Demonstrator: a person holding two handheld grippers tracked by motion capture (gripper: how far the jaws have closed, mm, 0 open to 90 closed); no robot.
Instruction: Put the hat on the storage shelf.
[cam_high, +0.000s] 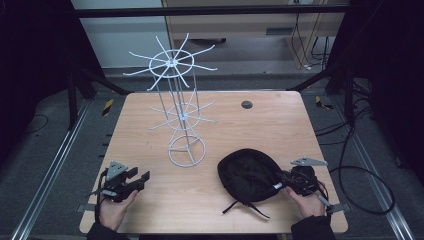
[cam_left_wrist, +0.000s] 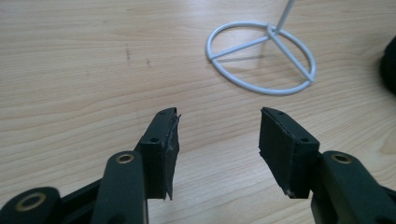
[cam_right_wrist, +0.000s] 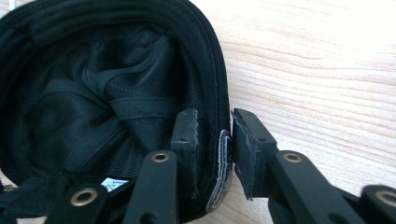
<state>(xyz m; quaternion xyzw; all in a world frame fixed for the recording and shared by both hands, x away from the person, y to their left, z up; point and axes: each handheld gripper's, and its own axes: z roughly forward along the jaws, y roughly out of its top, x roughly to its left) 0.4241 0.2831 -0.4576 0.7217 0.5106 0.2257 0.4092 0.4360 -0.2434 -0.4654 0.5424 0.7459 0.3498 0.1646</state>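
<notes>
At the near left of the white wire rotating display stand, we see the left gripper with jaws spread over bare wooden table. To the stand's right lies an upturned black fabric hat, hollow showing lining and a small white label, unreadable. The right gripper straddles its rim, jaws narrowly parted.

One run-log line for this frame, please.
right gripper: jaws astride rim of upturned black fabric hat | left gripper: open, empty | white wire rack: upright, untouched
</notes>
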